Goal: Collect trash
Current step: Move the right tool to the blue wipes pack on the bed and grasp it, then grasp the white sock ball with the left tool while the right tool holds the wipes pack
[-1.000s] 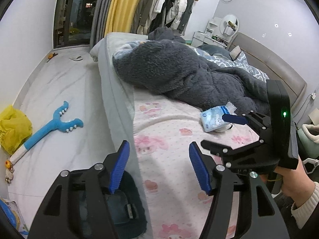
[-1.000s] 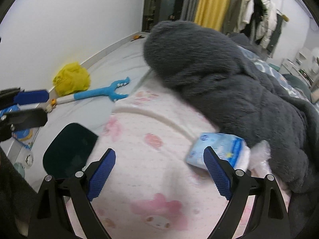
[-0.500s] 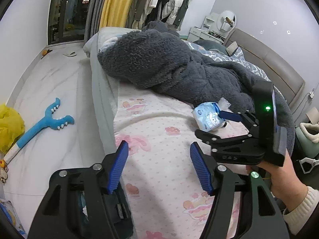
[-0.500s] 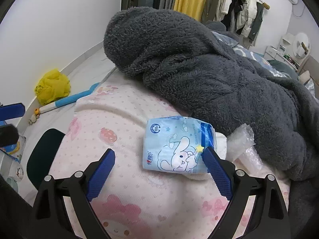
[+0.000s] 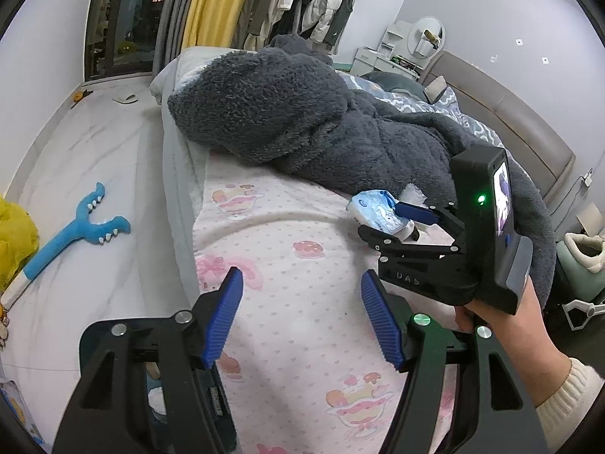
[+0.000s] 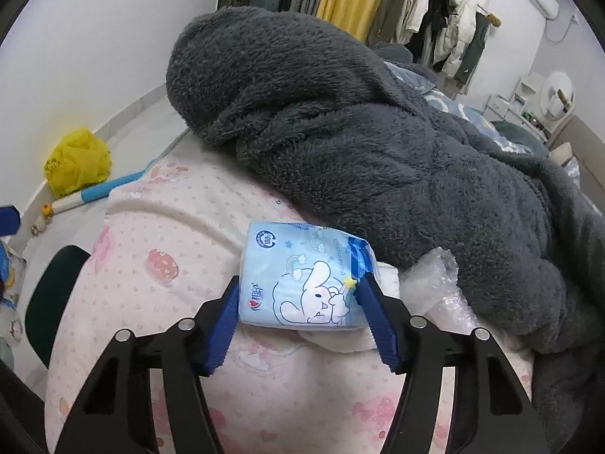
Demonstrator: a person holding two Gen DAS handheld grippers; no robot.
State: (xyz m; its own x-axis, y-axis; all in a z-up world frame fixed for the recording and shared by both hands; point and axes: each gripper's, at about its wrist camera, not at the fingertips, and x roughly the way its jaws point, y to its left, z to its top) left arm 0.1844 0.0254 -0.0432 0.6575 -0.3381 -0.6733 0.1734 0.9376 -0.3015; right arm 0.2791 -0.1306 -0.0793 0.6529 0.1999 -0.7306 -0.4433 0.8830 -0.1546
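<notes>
One blue tissue pack (image 6: 302,283), rabbit cartoon printed, between closing jaws.

On the bed: 1 blue tissue pack (image 6: 302,283), 1 crumpled clear plastic wrapper (image 6: 438,276), 1 grey fleece blanket (image 6: 378,132). On the floor: 1 yellow plastic bag (image 6: 77,160), 1 blue toy grabber (image 5: 75,232). 2 grippers in view.

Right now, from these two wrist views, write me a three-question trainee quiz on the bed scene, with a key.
1. True or false: the blue tissue pack lies on the floor.
2. What sits between the right hand-held gripper pads as its jaws are closing?
3. What touches the pack's far side: A the grey fleece blanket, B the yellow bag?

Key: 1 false, it lies on the pink sheet. 2 the tissue pack. 3 A.
</notes>
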